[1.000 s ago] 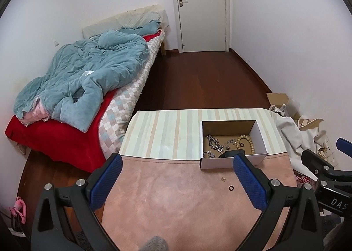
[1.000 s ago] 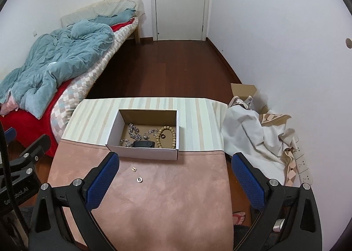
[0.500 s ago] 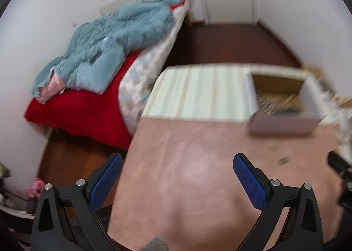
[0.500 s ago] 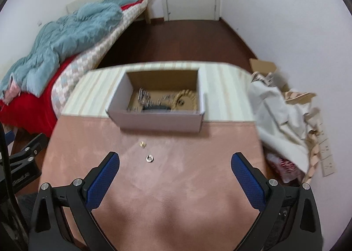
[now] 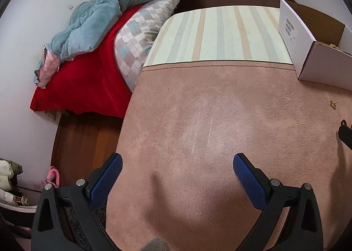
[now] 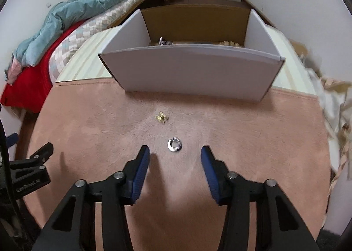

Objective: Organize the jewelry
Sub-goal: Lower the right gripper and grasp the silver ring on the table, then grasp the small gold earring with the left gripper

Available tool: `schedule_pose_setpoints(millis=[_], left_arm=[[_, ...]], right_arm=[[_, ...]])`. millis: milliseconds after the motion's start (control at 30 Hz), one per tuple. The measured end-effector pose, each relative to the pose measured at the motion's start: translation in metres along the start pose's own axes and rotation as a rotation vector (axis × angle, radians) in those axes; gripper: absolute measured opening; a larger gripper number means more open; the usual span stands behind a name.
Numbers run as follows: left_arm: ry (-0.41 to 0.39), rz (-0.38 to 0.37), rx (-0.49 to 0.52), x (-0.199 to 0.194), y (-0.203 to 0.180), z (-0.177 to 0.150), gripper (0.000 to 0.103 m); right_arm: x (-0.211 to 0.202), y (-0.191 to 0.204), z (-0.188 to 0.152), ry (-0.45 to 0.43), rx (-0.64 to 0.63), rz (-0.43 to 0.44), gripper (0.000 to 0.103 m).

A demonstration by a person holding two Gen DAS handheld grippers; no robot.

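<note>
A silver ring [image 6: 174, 144] lies on the pink mat [image 6: 198, 185], just ahead of my right gripper [image 6: 175, 152], which is open and low over the mat with the ring between its fingertips' line. A small gold piece [image 6: 162, 117] lies a little farther on; it also shows in the left wrist view [image 5: 334, 104]. Behind it stands the white cardboard box [image 6: 193, 68] with chains and beads barely visible over its front wall; the box is also at the right edge of the left wrist view [image 5: 316, 61]. My left gripper [image 5: 176, 163] is open and empty over bare mat.
The table has a striped cloth [image 5: 220, 35] at its far half. A bed with a teal duvet [image 5: 105, 13] stands to the left. Crumpled cloth and paper [image 6: 330, 105] lie off the table's right side. The left gripper's body [image 6: 28, 169] shows at left.
My right gripper has moved forward and down to the silver ring and narrowed its opening. My left gripper has swung left and lowered, so the box is now at its right edge.
</note>
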State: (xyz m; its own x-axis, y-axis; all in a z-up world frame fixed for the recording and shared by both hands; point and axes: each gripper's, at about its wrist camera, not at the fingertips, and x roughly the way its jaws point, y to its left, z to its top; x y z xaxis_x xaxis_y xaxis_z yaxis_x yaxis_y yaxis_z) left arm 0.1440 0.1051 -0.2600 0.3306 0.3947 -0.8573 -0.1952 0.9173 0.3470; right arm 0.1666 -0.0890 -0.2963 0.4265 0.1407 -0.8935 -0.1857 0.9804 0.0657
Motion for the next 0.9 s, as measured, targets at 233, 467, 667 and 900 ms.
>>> schedule_pose_setpoints(millis=[233,467,667,900], left_arm=[[0.010,-0.010,0.004,0.003,-0.002,0.001,0.103],[-0.039,-0.090,0.004,-0.015,-0.023,0.012,0.103],[-0.081,-0.289,0.056,-0.036,-0.077,0.031,0.102],[-0.105,-0.376,0.164,-0.042,-0.134,0.052,0.098]], right_arm=[[0.000,0.008,0.001,-0.044,-0.063,-0.074,0.013],[-0.021,-0.036,-0.002,-0.067,0.056,-0.066,0.013],[-0.042,-0.080,-0.008,-0.082,0.148,-0.102,0.013],[-0.042,-0.116,-0.016,-0.071,0.216,-0.120,0.013]])
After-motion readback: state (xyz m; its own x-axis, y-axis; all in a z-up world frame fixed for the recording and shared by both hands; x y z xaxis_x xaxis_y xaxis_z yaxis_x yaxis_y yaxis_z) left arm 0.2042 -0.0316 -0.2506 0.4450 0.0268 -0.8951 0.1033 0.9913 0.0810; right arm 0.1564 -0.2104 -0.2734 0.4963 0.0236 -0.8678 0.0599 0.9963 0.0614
